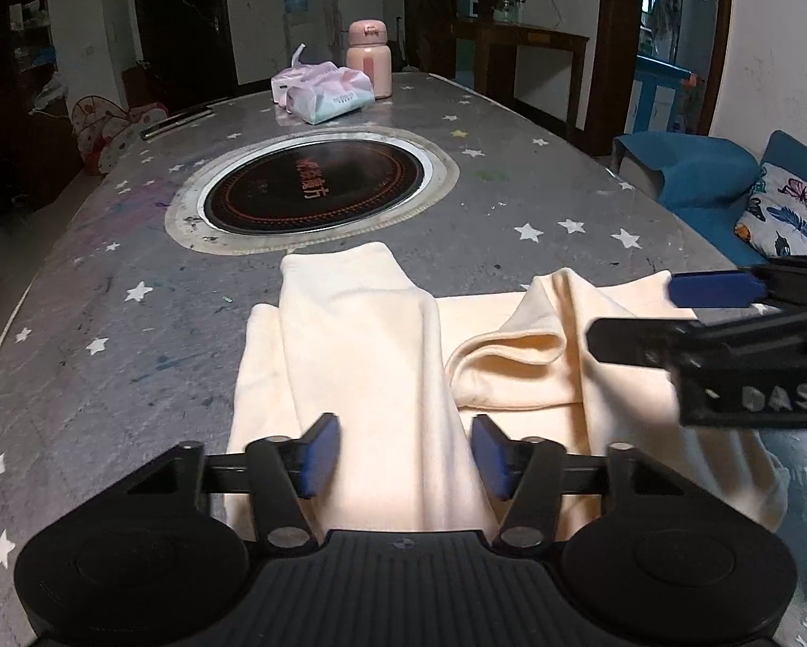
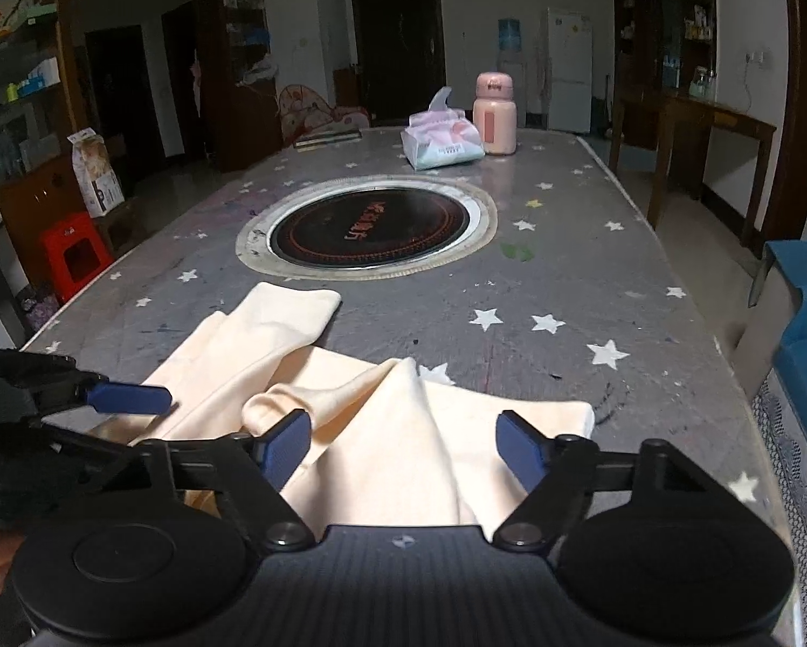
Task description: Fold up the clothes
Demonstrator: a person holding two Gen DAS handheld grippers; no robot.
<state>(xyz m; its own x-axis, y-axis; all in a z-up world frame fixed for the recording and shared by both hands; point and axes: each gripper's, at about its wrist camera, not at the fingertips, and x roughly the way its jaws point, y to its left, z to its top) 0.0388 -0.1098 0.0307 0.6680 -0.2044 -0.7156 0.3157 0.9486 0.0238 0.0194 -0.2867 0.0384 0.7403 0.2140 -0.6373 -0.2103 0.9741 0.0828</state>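
Left gripper [image 1: 403, 455] half-wide, pads clear of the cream cotton garment [image 1: 360, 356] rising between them. Right gripper [image 2: 403, 453] wider, straddling a raised fold, no pinch. Garment rumpled on near grey star-print worktop [image 2: 565, 280]; round black inset hotplate [image 2: 371, 232] beyond.

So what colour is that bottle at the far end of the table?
The bottle is pink, clearest in the right wrist view.

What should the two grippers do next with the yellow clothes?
Probably close on the cloth. The left gripper and right gripper each stand open with a raised fold of the cream garment between their pads, not yet pinched. Gripping comes before any lifting or folding on the table.
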